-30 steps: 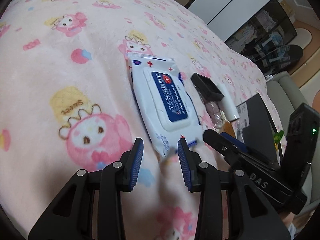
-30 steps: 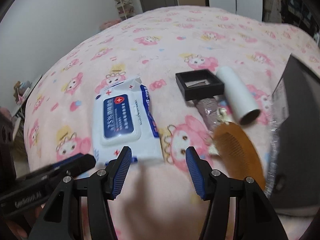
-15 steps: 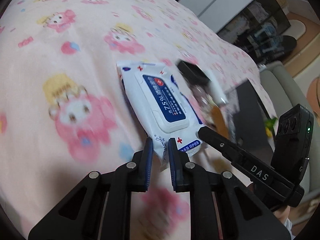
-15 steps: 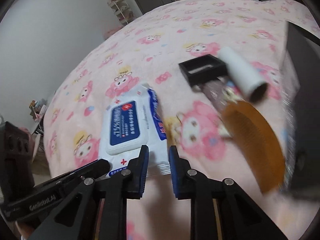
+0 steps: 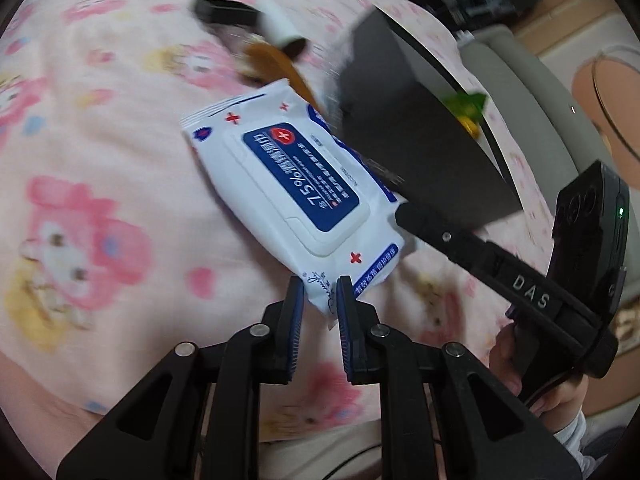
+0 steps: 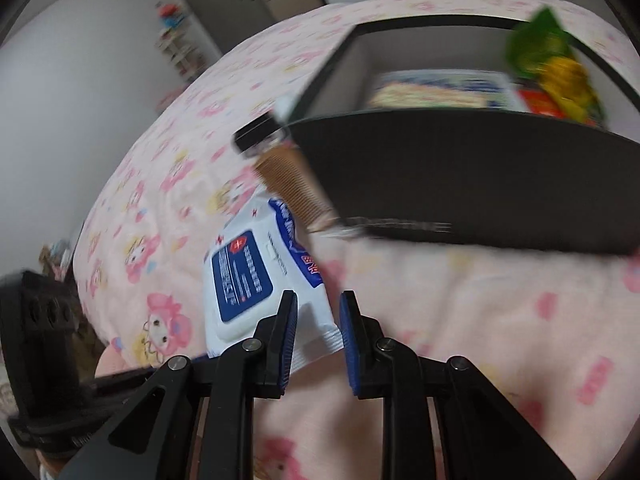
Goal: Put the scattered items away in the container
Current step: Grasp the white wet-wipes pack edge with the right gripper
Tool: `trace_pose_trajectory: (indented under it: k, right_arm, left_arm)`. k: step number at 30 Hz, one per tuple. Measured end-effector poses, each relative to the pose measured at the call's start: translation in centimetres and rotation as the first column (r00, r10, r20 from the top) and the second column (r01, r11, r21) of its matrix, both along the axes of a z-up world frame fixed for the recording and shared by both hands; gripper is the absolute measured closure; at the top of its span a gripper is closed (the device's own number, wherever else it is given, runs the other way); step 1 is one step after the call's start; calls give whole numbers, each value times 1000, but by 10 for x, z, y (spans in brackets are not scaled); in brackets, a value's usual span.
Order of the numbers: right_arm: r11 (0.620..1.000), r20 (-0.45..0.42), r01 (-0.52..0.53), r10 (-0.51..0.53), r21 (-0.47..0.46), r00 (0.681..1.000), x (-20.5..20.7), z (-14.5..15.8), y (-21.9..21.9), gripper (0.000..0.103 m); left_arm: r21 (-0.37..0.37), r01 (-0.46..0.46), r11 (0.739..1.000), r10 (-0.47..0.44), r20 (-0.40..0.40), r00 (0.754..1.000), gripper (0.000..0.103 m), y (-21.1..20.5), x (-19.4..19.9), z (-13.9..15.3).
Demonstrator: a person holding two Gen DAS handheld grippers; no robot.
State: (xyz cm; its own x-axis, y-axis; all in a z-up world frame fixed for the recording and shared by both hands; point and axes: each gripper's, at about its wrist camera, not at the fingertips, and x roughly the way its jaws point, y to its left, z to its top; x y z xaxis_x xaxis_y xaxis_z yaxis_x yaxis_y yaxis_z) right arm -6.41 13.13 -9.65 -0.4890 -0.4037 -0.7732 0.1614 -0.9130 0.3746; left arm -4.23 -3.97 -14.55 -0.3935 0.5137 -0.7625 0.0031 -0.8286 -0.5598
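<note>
We are gripping the wet-wipes pack (image 5: 288, 184) in both the left gripper (image 5: 319, 300) and, seemingly, the right gripper (image 6: 319, 320), carrying it toward the black box (image 6: 460, 184); next, lifting over its wall.

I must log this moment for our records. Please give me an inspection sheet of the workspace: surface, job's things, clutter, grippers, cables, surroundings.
Surface: pink cartoon blanket on a bed.
Job's things: wipes pack held at its near edge by both grippers; black container with packets inside; brown comb, white tube and black frame lie beside it.
Clutter: nothing seen.
Grippers: left gripper shut on the pack; right gripper shut on the pack's corner.
Cables: nothing seen.
Surroundings: grey sofa, white wall, shelving, blurred.
</note>
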Motion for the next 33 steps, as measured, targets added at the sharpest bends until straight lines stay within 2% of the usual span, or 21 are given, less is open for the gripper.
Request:
trace_pose_trajectory:
  k: [3,8,12,16,17,18,22,26,28,30,33]
  right_arm:
    - [1000,12,26,-26,-12,1000,7,0,18,83]
    - [998,72,42,-38,-56,997,19,-10,30,79]
    - [997,116,1,8,-76,993,24,-20,23,78]
    - [995,154,-39,54,-96,987,23,-31,11,78]
    - [995,163,-44,59,-89,985,23,-35,8,77]
    - [996,170,-46,59,-81,984,22,-37,7,76]
    - [994,191,-24,45,-108,981,19,-45,10,73]
    - [992,182,-18,41,-123,982,16,-46,12,73]
    - [991,175,-5,28,-132,984,15,-44,15,73]
    - [990,169,8,16,-141,986,14,-42,18,73]
    - [983,145,33,-7,-179,989,13,-32,28,73]
  left_arm:
    - [-12,9,1000,-9,0,1000,85,6,0,2]
    - [-100,-51,994,48,-31,998,85,-10,-4,13]
    - [-166,-115,979,104,-78,992,85,-27,-33,21]
    - [-156,-151,976,135,-107,985,85,-37,-63,21]
    - [-148,-143,979,129,-105,986,85,-37,-72,20]
    - [-147,-133,980,119,-101,988,81,-34,-78,16]
    - [-188,-87,978,73,-79,994,69,-27,-100,4]
    - [-212,-46,976,36,-49,998,69,-21,-103,-1]
    - [-218,-19,976,10,-42,999,75,-16,-99,0]
    - [-237,1,971,-8,-31,999,75,-10,-92,2]
    - [-170,13,985,-14,-7,1000,82,-3,-73,6]
